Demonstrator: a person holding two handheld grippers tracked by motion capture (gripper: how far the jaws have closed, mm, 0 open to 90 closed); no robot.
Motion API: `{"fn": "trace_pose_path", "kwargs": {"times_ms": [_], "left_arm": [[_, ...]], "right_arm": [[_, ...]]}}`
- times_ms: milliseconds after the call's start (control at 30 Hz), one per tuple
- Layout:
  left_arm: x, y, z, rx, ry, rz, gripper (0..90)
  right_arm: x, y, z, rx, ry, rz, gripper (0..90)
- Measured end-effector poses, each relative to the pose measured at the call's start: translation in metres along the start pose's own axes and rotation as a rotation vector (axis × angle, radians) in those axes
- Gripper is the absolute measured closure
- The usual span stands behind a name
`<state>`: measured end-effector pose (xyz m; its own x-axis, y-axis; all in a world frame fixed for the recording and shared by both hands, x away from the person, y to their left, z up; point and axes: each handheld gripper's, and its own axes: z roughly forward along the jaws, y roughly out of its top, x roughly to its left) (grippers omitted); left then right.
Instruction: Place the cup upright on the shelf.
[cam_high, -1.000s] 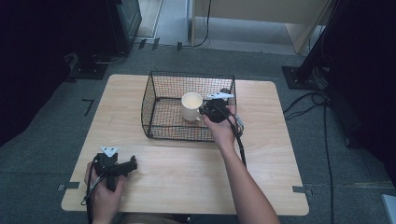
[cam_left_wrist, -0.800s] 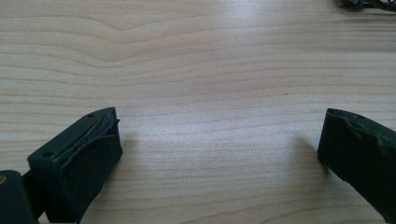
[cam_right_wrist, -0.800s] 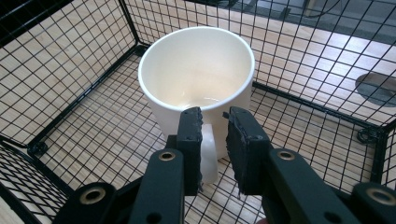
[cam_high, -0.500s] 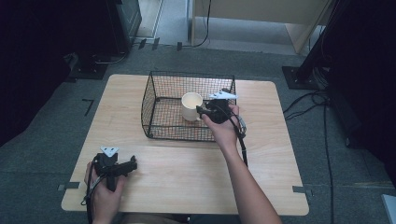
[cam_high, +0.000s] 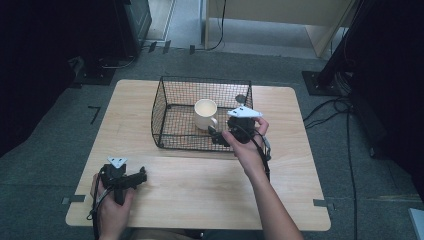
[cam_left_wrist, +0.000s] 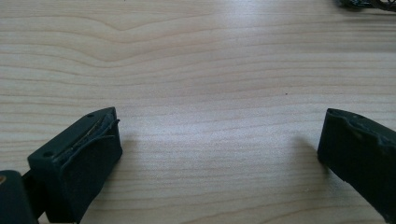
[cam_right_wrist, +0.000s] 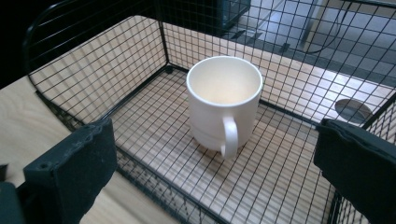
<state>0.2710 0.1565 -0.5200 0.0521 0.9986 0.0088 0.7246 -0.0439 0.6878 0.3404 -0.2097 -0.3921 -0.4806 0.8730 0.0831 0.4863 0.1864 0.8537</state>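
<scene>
A cream mug stands upright inside a black wire basket that sits on the far half of the wooden tabletop. In the right gripper view the mug rests on the basket's mesh floor with its handle turned toward the camera, apart from the basket walls.

The right hand reaches forward from the bottom of the high view, the forearm angled up and to the left across the tabletop. It holds the right gripper at the basket's near right corner, over the front rim, pointing toward the mug, with the grey plate on top. In the right gripper view its fingers are spread wide, one at each lower corner, and the mug sits between and beyond them, untouched. Nothing is between them.

The left hand rests low at the near left corner of the tabletop, well apart from the basket, holding the left gripper level and pointing to the right along the table. In the left gripper view its fingers are also wide apart, just above bare wood, gripping nothing. A bit of the basket's base shows at the top right corner of that view.
</scene>
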Motion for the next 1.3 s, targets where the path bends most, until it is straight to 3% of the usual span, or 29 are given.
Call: {"fn": "trace_pose_path", "kwargs": {"times_ms": [167, 367, 433, 933, 1300], "left_arm": [[0.000, 0.000, 0.000, -0.001, 0.000, 0.000, 0.0], [0.000, 0.000, 0.000, 0.001, 0.000, 0.000, 0.0], [0.000, 0.000, 0.000, -0.001, 0.000, 0.000, 0.0], [0.000, 0.000, 0.000, 0.003, 0.000, 0.003, 0.0], [0.000, 0.000, 0.000, 0.003, 0.000, 0.003, 0.0]], "right_arm": [[-0.005, -0.014, -0.023, -0.018, -0.026, 0.005, 0.0], [-0.013, -0.032, -0.039, -0.023, -0.083, -0.006, 0.0], [-0.019, -0.042, -0.047, -0.027, -0.096, 0.013, 0.0], [-0.047, -0.091, -0.073, -0.025, -0.148, 0.075, 0.0], [-0.077, -0.130, -0.088, 0.006, -0.220, 0.140, 0.0]]}}
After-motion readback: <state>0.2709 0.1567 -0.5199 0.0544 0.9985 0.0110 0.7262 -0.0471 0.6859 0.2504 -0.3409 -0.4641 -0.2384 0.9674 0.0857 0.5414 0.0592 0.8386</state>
